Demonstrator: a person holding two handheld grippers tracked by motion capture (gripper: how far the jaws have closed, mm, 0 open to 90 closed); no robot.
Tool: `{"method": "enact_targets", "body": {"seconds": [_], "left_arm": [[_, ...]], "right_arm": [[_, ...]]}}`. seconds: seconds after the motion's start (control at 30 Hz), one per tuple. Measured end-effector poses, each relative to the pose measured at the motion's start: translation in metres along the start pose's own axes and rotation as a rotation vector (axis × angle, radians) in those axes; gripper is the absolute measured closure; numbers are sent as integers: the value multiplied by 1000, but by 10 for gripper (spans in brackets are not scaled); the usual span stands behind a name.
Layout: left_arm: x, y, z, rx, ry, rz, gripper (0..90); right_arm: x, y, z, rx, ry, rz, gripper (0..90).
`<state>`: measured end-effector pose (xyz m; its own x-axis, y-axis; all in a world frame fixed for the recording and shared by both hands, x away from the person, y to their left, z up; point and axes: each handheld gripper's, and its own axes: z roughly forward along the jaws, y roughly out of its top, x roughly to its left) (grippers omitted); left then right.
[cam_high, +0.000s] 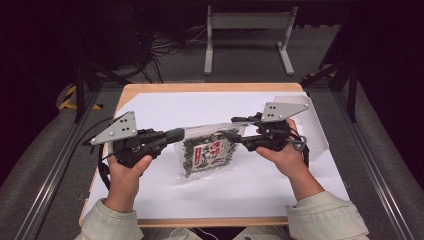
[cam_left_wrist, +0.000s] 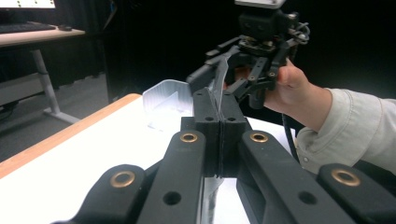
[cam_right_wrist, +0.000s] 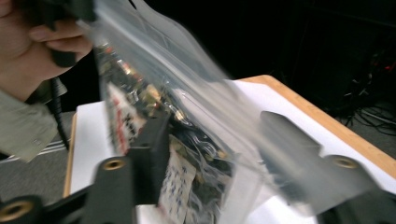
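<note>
Clear plastic makes up the bag, and through it I see a white label with red characters and smaller dark print, none of which I can read; the rest of the filling is dark, speckled and flaky, packed in smaller inner wrappers as far as the right gripper view lets me tell. The bag hangs between my two grippers above the white sheet on the wooden table, its top edge stretched level from one to the other. On the left, my left gripper has its jaws fully closed, pinching the bag's upper left corner; in the left gripper view the thin film runs up out of the seam between the two jaws. On the right, my right gripper is about half open, one jaw either side of the bag's upper right edge; whether the pads press on the film I cannot tell. Beyond it, at the table's far right corner, stands a clear plastic container, and I cannot make out any contents
</note>
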<state>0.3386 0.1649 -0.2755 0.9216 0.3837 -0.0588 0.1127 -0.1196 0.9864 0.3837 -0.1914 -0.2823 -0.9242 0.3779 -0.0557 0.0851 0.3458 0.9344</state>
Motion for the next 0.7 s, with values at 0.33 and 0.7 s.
{"method": "enact_targets", "body": {"seconds": [0.33, 0.7], "left_arm": [[8, -4, -4, -10, 76, -18, 895], [15, -6, -3, 15, 158, -40, 449]], "right_arm": [[13, 2, -6, 26, 39, -106, 762], [13, 5, -10, 42, 37, -87, 781]]}}
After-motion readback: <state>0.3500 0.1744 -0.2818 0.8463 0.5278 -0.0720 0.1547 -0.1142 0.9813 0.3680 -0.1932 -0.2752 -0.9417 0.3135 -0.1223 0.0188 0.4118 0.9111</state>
